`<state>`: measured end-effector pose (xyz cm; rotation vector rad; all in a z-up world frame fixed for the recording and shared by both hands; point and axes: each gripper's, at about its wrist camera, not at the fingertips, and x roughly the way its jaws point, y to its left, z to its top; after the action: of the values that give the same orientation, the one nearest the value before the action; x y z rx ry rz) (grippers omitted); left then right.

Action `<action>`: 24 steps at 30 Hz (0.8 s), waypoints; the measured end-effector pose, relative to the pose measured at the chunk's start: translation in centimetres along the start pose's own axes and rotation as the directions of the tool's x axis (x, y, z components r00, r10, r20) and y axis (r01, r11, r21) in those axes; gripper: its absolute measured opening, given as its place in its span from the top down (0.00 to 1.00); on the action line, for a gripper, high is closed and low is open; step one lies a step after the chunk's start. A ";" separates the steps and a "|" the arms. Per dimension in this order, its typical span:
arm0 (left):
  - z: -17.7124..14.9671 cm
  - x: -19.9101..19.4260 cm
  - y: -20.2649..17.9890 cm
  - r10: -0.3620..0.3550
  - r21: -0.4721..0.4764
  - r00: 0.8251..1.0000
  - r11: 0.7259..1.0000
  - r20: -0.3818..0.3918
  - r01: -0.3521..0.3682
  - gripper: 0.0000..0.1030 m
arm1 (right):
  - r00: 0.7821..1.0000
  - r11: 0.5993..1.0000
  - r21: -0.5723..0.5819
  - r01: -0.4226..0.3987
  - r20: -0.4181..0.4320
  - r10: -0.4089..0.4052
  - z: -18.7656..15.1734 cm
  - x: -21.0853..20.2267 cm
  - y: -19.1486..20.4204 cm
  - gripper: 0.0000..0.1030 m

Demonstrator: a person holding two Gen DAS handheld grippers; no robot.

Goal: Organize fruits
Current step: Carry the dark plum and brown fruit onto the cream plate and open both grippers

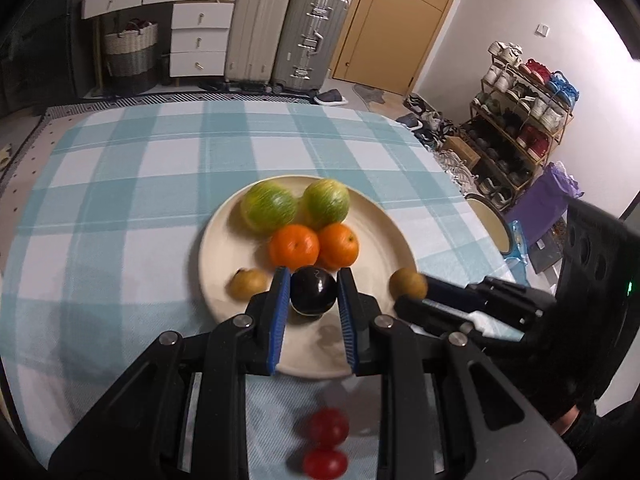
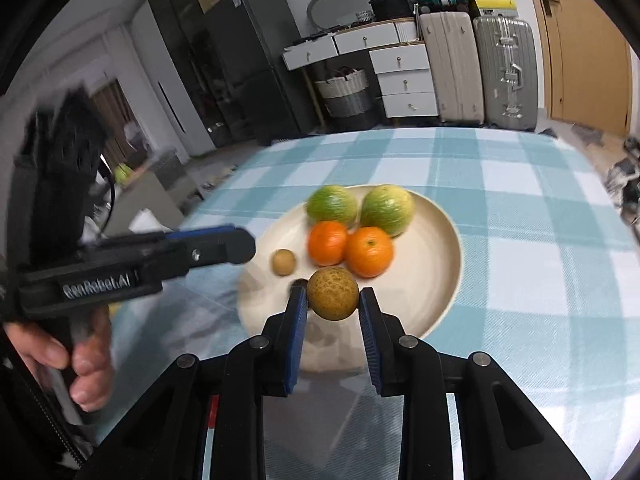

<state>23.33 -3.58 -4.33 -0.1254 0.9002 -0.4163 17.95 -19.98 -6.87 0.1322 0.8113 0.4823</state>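
Observation:
A cream plate (image 1: 376, 232) (image 2: 432, 248) on the checked cloth holds two green fruits (image 1: 269, 207) (image 2: 332, 205), two oranges (image 1: 294, 247) (image 2: 369, 251) and a small brown fruit (image 1: 247, 283) (image 2: 284, 262). My left gripper (image 1: 313, 276) is shut on a dark purple round fruit (image 1: 313, 294) above the plate's near side. My right gripper (image 2: 332, 292) is shut on a yellow-brown round fruit (image 2: 333, 293) (image 1: 408, 284) over the plate. The left gripper (image 2: 244, 246) shows side-on at the left, its fruit hidden. Two red fruits (image 1: 329, 426) lie on the cloth below it.
The table's far edge faces white drawers (image 1: 200, 40), suitcases (image 1: 288, 36) and a door (image 1: 392, 20). A shoe rack (image 1: 520, 120) and a round stool or tub (image 1: 492, 224) stand off the right edge. A person's hand (image 2: 84, 364) grips the left tool.

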 end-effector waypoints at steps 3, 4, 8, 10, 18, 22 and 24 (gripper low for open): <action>0.7 1.9 -0.3 -0.026 -0.009 0.999 1.000 -0.025 0.026 0.80 | 1.000 1.000 0.013 -0.014 -0.009 0.015 0.2 0.6 -0.6 0.73; 0.9 2.5 -0.3 -0.032 -0.013 0.999 0.999 -0.037 0.031 0.80 | 1.000 1.000 0.014 -0.011 -0.012 0.011 0.3 0.8 -0.7 0.73; 1.3 4.4 -0.1 -0.044 -0.033 0.997 0.999 -0.060 0.042 0.80 | 1.000 1.000 0.029 -0.010 -0.017 0.010 0.4 1.6 -1.5 0.73; 1.4 5.2 -0.1 -0.045 -0.031 0.997 0.999 -0.069 0.043 0.80 | 1.000 1.000 0.025 0.006 -0.023 -0.006 0.3 2.0 -1.6 0.73; 1.6 6.6 0.0 -0.100 -0.040 0.993 0.994 -0.069 0.098 0.80 | 0.999 1.000 0.016 -0.002 -0.048 0.003 0.0 3.3 -1.5 0.73; 1.9 6.3 0.2 -0.125 -0.051 0.991 0.991 -0.053 0.122 0.79 | 0.998 0.999 0.046 -0.012 -0.060 0.014 0.1 3.7 -2.1 0.51; 2.0 5.9 0.3 -0.123 -0.049 0.991 0.992 -0.046 0.120 0.76 | 0.999 0.998 0.056 -0.014 -0.039 0.016 0.0 3.0 -2.2 0.50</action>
<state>28.26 -5.88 -7.50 -0.2139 0.9531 -0.5139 20.46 -20.58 -9.52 0.1811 0.8637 0.4773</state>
